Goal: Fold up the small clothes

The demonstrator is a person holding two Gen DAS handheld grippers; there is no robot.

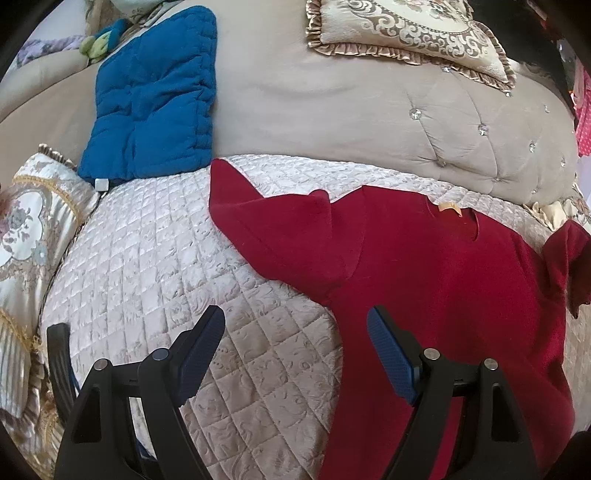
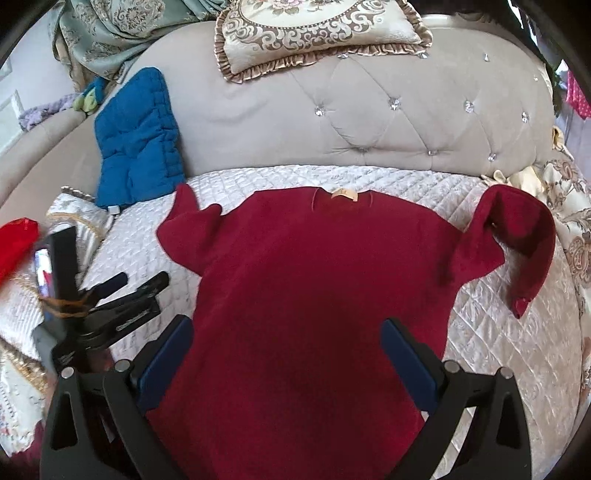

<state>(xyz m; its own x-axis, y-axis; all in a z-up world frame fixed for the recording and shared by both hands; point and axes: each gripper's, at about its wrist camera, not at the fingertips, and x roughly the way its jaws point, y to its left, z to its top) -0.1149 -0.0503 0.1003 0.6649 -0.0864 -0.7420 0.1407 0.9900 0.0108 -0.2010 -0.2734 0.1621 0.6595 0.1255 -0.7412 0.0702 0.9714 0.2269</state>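
Note:
A dark red long-sleeved top (image 2: 306, 280) lies flat on the quilted sofa seat (image 2: 517, 354), neck label at the back. Its left sleeve is folded short and its right sleeve (image 2: 517, 236) bends down toward the front. The top also shows in the left wrist view (image 1: 436, 273). My left gripper (image 1: 295, 332) is open and empty above the seat at the top's left edge; it also shows in the right wrist view (image 2: 122, 295). My right gripper (image 2: 288, 347) is open and empty, hovering over the top's lower body.
A blue padded cushion (image 1: 155, 96) leans against the tufted sofa back (image 2: 406, 125). Ornate ruffled pillows sit on the backrest (image 2: 317, 29) and at the left (image 1: 33, 236). A bright red item (image 2: 14, 240) lies far left.

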